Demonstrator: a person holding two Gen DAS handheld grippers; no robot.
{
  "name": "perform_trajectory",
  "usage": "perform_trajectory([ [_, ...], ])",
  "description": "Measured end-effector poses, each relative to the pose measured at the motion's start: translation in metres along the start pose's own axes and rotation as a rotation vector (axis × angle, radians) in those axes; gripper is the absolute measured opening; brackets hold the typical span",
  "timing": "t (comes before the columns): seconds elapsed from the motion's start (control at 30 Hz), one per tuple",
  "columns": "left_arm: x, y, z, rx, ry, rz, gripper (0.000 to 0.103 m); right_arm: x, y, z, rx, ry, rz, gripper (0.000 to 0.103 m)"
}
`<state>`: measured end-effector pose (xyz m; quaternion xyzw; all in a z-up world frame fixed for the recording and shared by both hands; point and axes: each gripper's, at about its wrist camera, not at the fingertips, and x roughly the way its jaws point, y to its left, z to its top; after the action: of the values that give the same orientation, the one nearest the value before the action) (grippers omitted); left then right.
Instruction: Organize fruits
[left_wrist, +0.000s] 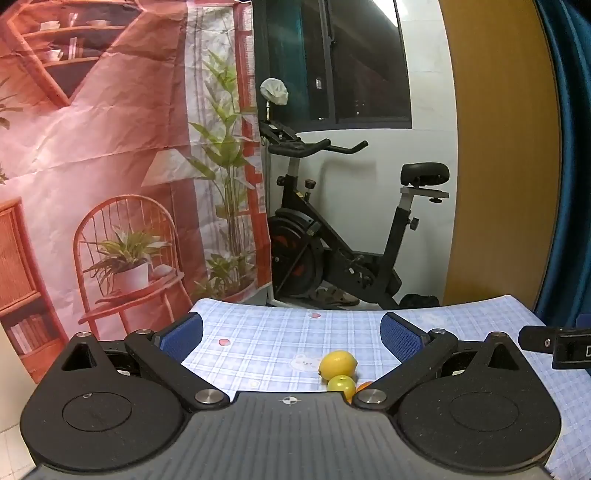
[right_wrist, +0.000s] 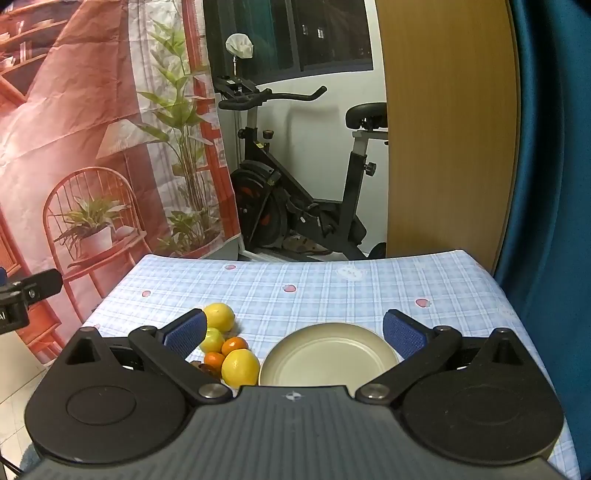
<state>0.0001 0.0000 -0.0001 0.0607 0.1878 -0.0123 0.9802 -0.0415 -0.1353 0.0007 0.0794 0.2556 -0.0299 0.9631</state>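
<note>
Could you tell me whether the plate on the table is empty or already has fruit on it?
Empty. The plate shows only bare surface; the fruits sit beside it on the tablecloth.

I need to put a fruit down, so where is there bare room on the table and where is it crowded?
The plate is bare. The tablecloth is open from the plate to the far edge, and on the right toward the blue curtain. It is crowded left of the plate: two lemons, a green fruit and two oranges bunch together.

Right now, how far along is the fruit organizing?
Nothing done yet: the plate is empty. Nothing in hand: both grippers' jaws stand open, holding nothing. Left: the lemons, the green fruit and the tangerines sit clustered on the tablecloth beside the plate.
</note>
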Motion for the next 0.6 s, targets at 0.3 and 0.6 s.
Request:
perform_trajectory([
  [0.3,-0.0024,-0.003,0.0009,0.001,-0.015,-0.001,0.103,0.0008,0.0021,0.0054,-0.004,-0.004,-0.004,0.103],
  [0.6,-0.0007,-0.0001,-0.0009,-0.004,0.003,-0.015,0.103,-0.0062,0.002,-0.0012,-0.011,-0.023,-0.009,0.103],
])
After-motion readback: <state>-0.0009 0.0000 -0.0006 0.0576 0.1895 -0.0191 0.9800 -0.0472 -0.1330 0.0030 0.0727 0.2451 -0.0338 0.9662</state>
